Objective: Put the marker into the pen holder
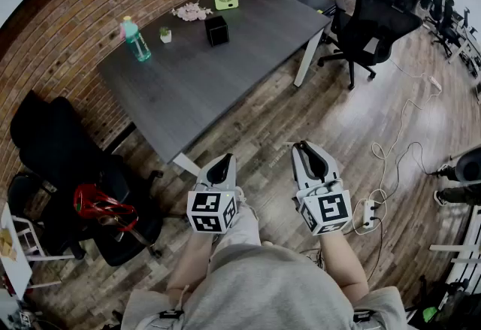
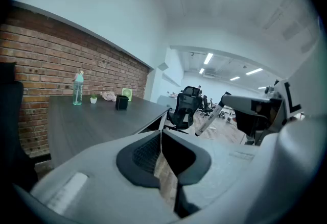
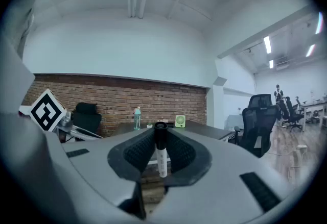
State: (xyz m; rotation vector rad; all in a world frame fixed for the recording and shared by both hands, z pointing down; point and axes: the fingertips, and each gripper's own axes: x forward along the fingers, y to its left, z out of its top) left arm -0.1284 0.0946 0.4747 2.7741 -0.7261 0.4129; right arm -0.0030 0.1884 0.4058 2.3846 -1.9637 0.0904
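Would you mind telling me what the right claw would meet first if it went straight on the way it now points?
Probably the dark table: the right claw, holding the marker, points toward its near edge, though depth is hard to judge.

Two tools, one marker, one bottle

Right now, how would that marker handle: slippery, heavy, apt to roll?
Probably stiff and light: the marker stands straight, pinched in the right claw. Its round barrel would likely roll on the desk.
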